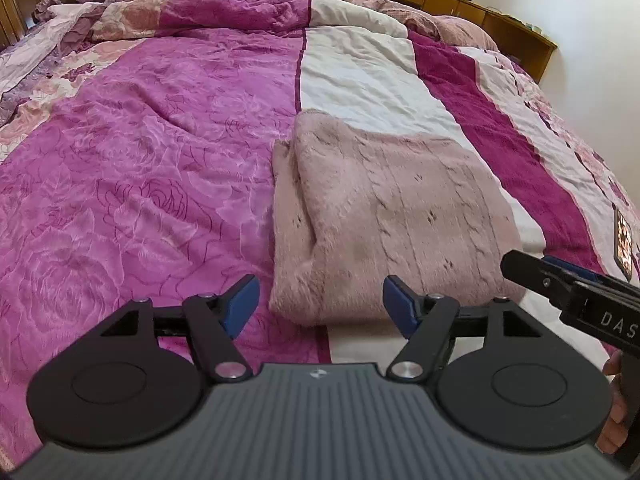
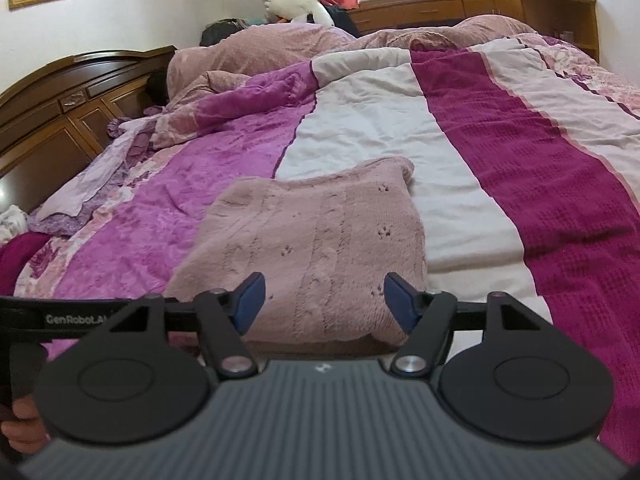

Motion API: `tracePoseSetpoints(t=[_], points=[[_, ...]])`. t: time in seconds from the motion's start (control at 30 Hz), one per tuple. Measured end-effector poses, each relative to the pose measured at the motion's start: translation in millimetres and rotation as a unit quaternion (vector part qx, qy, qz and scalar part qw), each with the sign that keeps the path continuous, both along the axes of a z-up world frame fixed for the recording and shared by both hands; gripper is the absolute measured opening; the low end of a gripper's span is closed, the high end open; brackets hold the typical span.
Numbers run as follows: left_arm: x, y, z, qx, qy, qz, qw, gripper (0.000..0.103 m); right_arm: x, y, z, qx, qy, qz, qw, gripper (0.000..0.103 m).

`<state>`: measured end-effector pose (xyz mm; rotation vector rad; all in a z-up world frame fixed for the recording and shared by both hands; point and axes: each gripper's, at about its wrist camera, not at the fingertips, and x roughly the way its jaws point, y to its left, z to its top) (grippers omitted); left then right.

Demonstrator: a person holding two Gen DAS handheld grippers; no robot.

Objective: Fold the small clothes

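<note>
A fuzzy pale pink knit garment (image 1: 392, 216) lies folded into a rough rectangle on the bed; it also shows in the right wrist view (image 2: 316, 248). My left gripper (image 1: 320, 306) is open and empty, just short of the garment's near left corner. My right gripper (image 2: 324, 300) is open and empty, over the garment's near edge. The right gripper also shows at the right edge of the left wrist view (image 1: 560, 276). The left gripper's body shows at the left of the right wrist view (image 2: 60, 316).
The bed has a magenta, white and floral quilt (image 1: 140, 160). A bunched pink duvet (image 2: 260, 56) lies at the far end by a wooden headboard (image 2: 60, 104). Wooden cabinets (image 2: 500, 8) run along the far wall. A dark phone-like object (image 1: 623, 242) lies at the right.
</note>
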<state>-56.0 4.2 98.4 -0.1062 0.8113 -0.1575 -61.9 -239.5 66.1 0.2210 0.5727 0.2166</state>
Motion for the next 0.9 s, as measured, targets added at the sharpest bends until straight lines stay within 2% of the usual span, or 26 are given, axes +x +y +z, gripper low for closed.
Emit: tracePoseSetpoints(t=[0.27, 0.6, 0.9], points=[[-15.2, -12.2, -18.2, 0.020, 0.018, 0.021, 0.9994, 0.077, -11.5, 4.5, -7.4, -0.029, 0.013, -0.009, 0.999, 0.073], [-7.5, -31.2, -43.9, 0.043, 0.047, 0.016, 0.9978, 0.077, -10.4, 8.9, -39.3, -0.048, 0.069, -0.021, 0.996, 0.073], [-3.1, -34.5, -54.4, 0.058, 0.056, 0.017, 0.9966, 0.077, -7.0, 5.7, -47.1, -0.040, 0.084, -0.026, 0.995, 0.073]])
